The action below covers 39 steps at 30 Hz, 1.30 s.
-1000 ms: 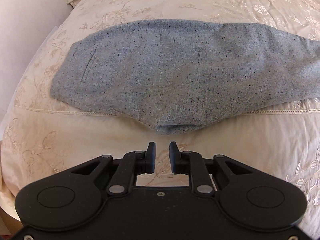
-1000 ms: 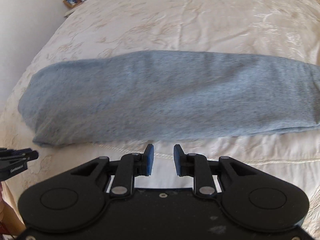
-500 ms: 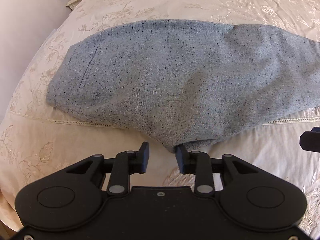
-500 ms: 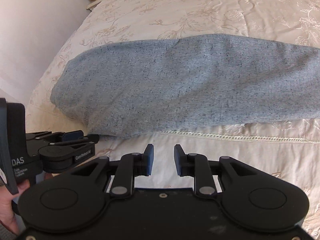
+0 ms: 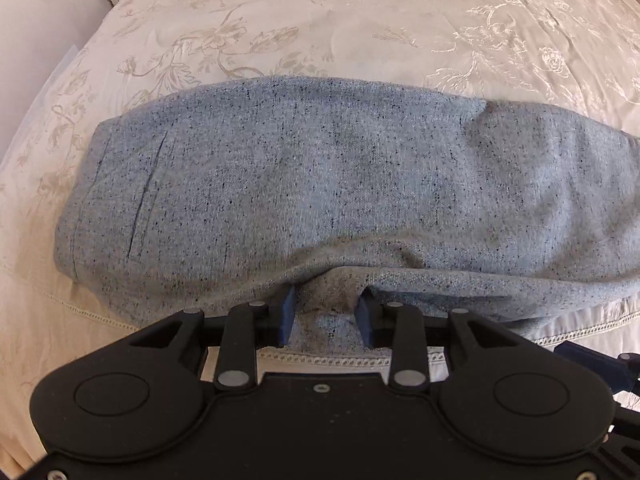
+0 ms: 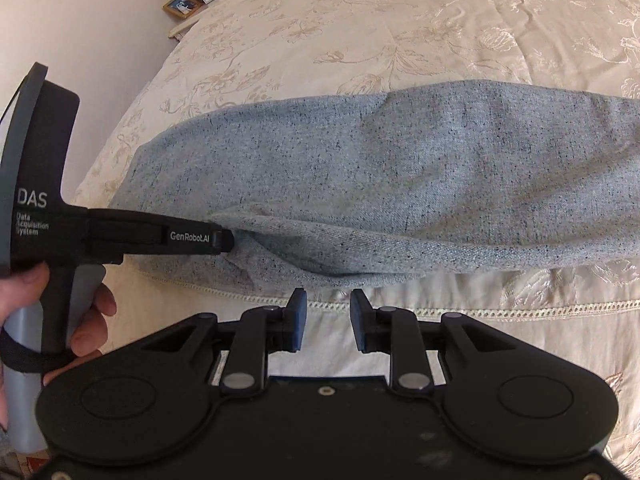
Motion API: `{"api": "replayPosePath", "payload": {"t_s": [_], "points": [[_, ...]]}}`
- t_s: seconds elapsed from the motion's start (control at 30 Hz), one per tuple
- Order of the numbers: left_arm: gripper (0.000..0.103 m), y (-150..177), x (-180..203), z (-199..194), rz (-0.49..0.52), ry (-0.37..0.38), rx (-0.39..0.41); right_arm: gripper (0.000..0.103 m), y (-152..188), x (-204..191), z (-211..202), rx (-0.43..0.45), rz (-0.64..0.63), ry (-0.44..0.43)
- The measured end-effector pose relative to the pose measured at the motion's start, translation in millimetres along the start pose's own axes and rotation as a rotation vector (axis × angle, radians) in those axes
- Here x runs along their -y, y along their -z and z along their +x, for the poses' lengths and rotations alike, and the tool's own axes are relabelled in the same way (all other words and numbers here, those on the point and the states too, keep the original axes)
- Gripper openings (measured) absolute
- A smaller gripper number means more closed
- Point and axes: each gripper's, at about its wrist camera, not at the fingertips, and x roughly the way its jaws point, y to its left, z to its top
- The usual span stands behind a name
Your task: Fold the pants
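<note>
Grey speckled pants (image 5: 320, 184) lie folded lengthwise across the cream bedspread, waistband and pocket slit to the left. My left gripper (image 5: 325, 312) is open at their near edge, and the crotch point of the fabric sits between its fingers, bunched up a little. In the right wrist view the pants (image 6: 400, 184) stretch off to the right, and the left gripper (image 6: 224, 240) pokes into their near edge from the left. My right gripper (image 6: 328, 320) is open with nothing in it, just short of the pants' near edge over the lace seam.
The embroidered bedspread (image 5: 320, 20) stretches far beyond the pants. A lace seam (image 6: 500, 312) runs along the near side. A nightstand with a picture frame (image 6: 182, 4) and a clock stands at the far left by the wall. A hand (image 6: 92, 320) holds the left gripper.
Both grippers moved forward to the pants. The left one has pushed its open fingers onto the near edge, so fabric now lies between them and rides up. The right one swung left.
</note>
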Motion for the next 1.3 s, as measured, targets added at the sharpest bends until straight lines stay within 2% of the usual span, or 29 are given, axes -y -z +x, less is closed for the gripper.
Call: {"api": "replayPosePath", "payload": {"t_s": [0.23,0.37,0.43,0.53,0.8,0.97,1.1,1.2,1.23,1.27,1.3], "points": [[0.045,-4.6,-4.9,1.3,0.028,0.030,-0.012,0.028,-20.8,-5.8,20.3,0.025,-0.019,-0.013],[0.045,-5.0,-11.6,1.9,0.029,0.069,-0.032,0.028,-26.6,-2.9,38.3,-0.071,-0.029,-0.148],[0.045,-5.8,-15.8,1.3,0.035,0.104,-0.049,0.028,-23.8,-8.8,43.5,-0.110,-0.106,-0.187],[0.045,-7.3,-24.1,-3.9,0.048,0.156,-0.076,0.029,-17.4,-22.0,44.4,-0.102,-0.247,-0.178],[0.045,-5.3,-48.9,-27.1,0.070,0.244,-0.104,0.030,-11.1,-50.1,50.3,-0.082,-0.447,-0.194],[0.043,-10.2,-52.4,-39.4,0.111,0.212,-0.074,0.030,-4.5,-64.2,55.9,-0.091,-0.495,-0.215],[0.043,-19.1,-51.5,-39.5,0.134,0.244,-0.059,0.030,5.7,-71.0,56.9,-0.064,-0.506,-0.210],[0.043,-25.6,-41.9,-25.0,0.174,0.174,-0.050,0.028,10.3,-74.4,58.8,-0.047,-0.473,-0.201],[0.043,-27.7,-39.2,-19.2,0.184,0.158,-0.041,0.023,11.4,-75.4,59.4,-0.036,-0.460,-0.189],[0.043,-30.1,-36.2,-11.3,0.192,0.145,-0.041,0.004,12.0,-76.4,60.3,-0.034,-0.448,-0.190],[0.043,-32.5,-32.7,-3.2,0.202,0.125,-0.049,0.005,13.1,-78.5,61.6,-0.038,-0.440,-0.173]]}}
